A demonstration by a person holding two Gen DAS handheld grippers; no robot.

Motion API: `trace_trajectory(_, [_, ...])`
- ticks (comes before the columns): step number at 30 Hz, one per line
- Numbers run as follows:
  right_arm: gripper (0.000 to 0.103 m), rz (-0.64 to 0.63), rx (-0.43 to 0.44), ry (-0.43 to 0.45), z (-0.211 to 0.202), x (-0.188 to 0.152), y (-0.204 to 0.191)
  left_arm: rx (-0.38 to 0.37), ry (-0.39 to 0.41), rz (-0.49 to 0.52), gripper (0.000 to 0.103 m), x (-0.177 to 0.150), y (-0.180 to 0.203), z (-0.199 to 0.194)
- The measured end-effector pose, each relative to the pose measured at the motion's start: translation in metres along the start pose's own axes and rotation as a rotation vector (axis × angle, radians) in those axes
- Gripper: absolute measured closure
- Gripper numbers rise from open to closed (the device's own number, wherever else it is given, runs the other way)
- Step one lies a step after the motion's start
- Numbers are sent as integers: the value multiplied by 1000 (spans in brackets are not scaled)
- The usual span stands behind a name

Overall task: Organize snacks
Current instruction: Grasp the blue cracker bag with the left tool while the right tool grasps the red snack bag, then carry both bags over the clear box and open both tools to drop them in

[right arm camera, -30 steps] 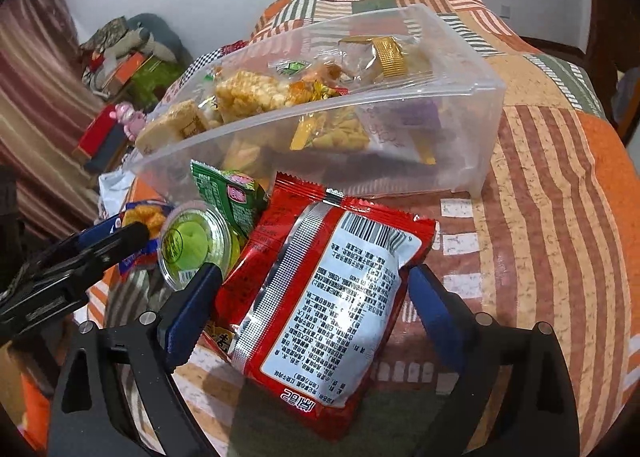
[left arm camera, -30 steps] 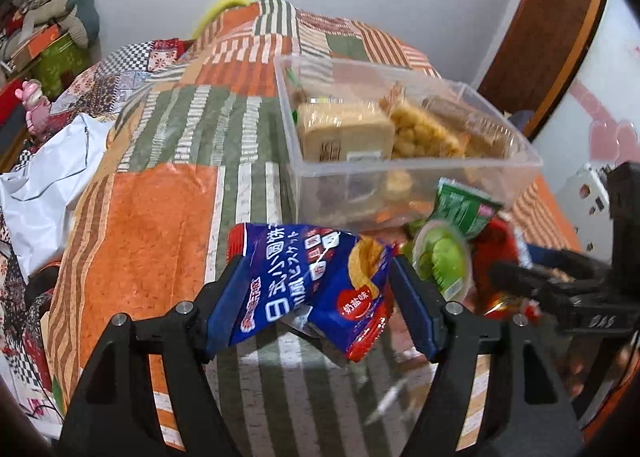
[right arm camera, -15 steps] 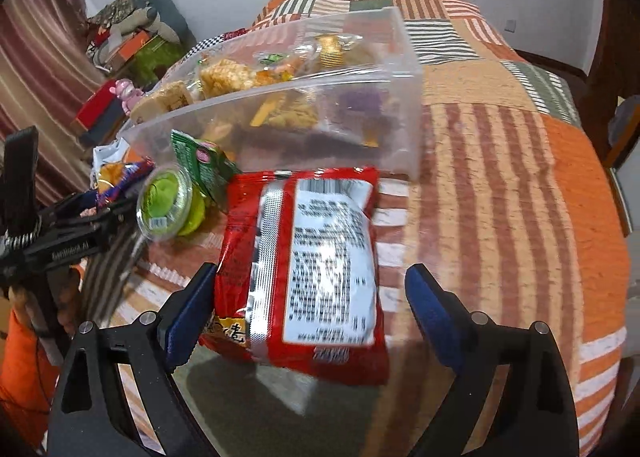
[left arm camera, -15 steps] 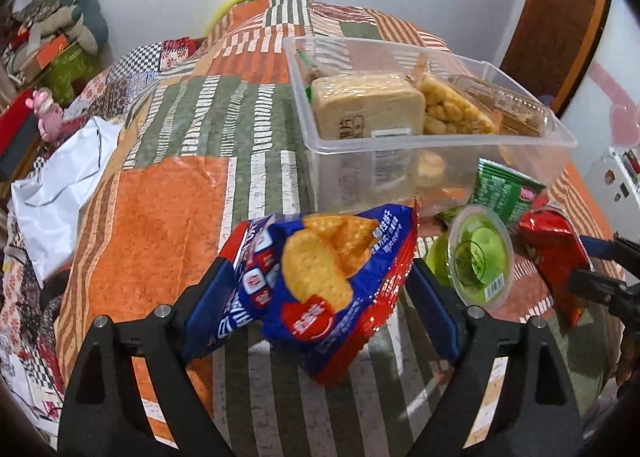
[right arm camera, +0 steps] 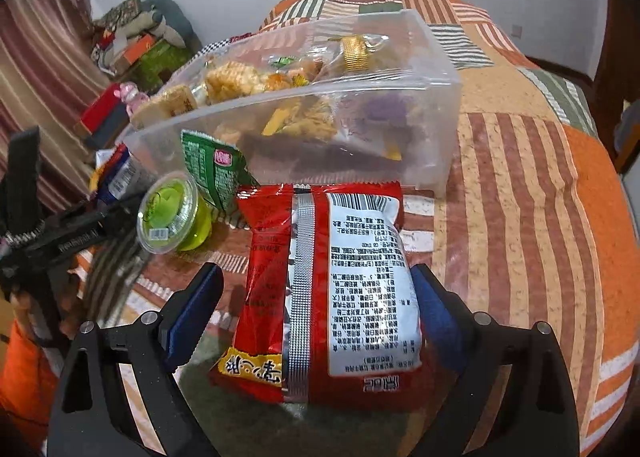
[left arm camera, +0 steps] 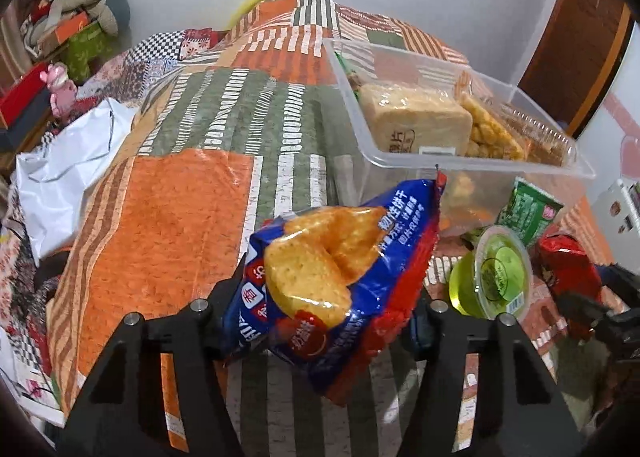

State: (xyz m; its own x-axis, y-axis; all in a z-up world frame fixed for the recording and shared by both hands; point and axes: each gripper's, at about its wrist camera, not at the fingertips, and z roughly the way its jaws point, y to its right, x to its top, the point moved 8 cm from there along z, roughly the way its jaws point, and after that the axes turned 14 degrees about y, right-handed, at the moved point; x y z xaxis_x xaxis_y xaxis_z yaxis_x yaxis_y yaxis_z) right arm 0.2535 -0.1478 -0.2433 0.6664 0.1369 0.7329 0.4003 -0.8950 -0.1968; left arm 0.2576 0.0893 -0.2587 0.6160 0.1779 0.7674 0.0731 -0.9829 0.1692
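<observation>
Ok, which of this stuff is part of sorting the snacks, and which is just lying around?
Job:
- blue biscuit pack, in the left gripper, whose jaws have just closed on it
- red pack, between the open jaws of the right gripper
- green jelly cup
- green packet
- clear bin, partly filled

Lying about:
- white bag
- pink toy
- patchwork cover

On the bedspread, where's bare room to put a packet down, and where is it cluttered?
Free: the orange and green patchwork of the bedspread left of the clear bin, and the striped stretch right of the bin and the red packet. Crowded: in front of the bin, around the green jelly cup and green sachet.
</observation>
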Motion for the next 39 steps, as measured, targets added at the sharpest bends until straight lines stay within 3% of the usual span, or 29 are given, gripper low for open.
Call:
trace_trajectory(2, [17,-15,-19,11,-2,0,2,-3,5,-12,49,0,-1,-3])
trace_trajectory(3, [27,-21,-29,13,-3,0,4,-10,8,-16,51,-1,-1,-6])
trace_trajectory(6, [37,-14,-27,23,-7,0,10,-29,16,-18,52,-3,2,-14])
trace_trajectory(20, [37,-7,-13,124,-44,11,10,-56,91,27,54,10,25,-60])
trace_trajectory(39, [37,-9,7,336,-72,85,6,-133,212,90,54,67,70,-91])
